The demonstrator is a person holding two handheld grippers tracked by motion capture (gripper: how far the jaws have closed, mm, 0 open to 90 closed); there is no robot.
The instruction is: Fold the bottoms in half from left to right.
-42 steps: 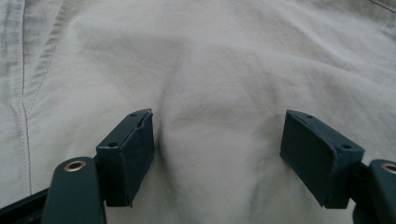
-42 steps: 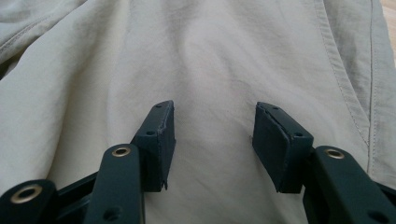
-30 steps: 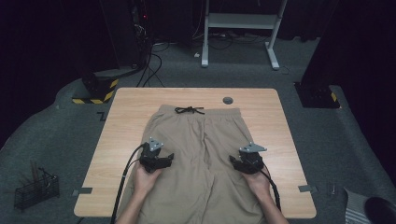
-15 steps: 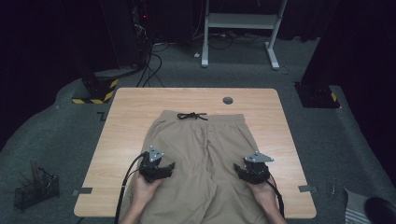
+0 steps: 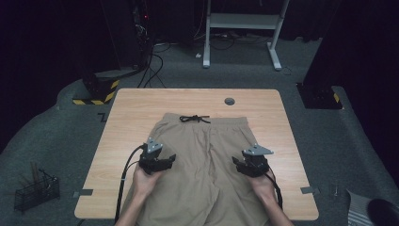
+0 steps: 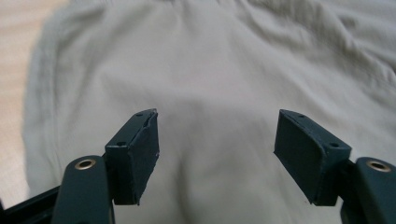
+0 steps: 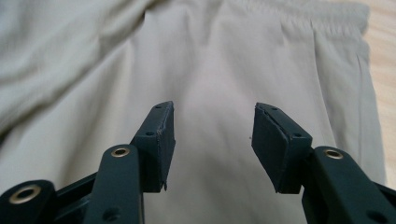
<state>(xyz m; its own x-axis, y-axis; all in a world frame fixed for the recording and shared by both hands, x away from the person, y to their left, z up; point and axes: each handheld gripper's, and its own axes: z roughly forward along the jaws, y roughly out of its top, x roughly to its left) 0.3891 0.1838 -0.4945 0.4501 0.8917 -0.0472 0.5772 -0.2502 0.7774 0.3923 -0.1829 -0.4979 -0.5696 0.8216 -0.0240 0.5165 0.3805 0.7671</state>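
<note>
- Since the earlier frames both hands have drawn back toward 6 o'clock over the cloth and then come forward a little; the shorts themselves lie as they did.
- The beige shorts point(image 5: 207, 160) lie flat on the wooden desk point(image 5: 127, 117), waistband toward 12 o'clock with its dark drawstring point(image 5: 194, 118) tied at the middle, legs running to 6 o'clock off the near edge.
- The left gripper point(image 5: 165, 161) hangs over the shorts' left leg, at about 8 o'clock from the garment's middle. Its fingers point(image 6: 140, 149) stand wide apart, having just closed in a little, with nothing caught between them; in the left gripper view only smooth cloth lies beyond and below the gap.
- The right gripper point(image 5: 239, 165) sits over the right leg, at about 4 o'clock from the middle. Its fingers point(image 7: 161, 140) are parted too and grip nothing; in the right gripper view the fabric spreads below them, the waistband at 12 o'clock and the side hem at 3 o'clock, with bare desk beyond.
- Whether either pair of fingers touches the cloth cannot be told.
- A small dark round grommet point(image 5: 229, 100) sits in the desk near its far edge, at 12 o'clock from the shorts.
</note>
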